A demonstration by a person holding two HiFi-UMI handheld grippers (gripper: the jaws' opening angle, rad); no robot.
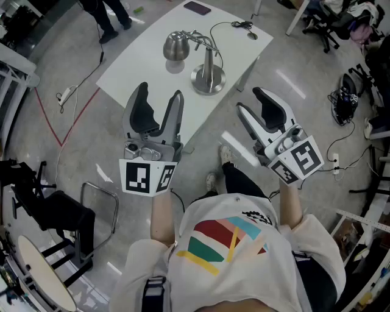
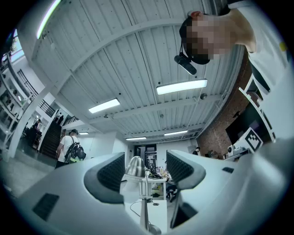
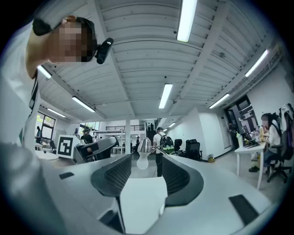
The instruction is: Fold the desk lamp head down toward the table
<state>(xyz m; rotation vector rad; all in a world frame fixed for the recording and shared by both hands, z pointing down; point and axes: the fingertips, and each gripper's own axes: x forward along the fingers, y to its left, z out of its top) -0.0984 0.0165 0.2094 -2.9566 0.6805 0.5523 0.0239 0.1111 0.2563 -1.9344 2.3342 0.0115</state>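
A silver desk lamp stands on the white table. Its round base is near the front and its dome head hangs to the left of the post. My left gripper is open, short of the table's near edge and apart from the lamp. The right gripper is open too, off the table's right corner. In the left gripper view the lamp head and post show far off between the open jaws. In the right gripper view the lamp head shows beyond the empty jaws.
The lamp's cable runs across the table's far end, near a dark flat object. A metal chair frame and a black chair stand at my left. Office chairs and floor cables lie to the right.
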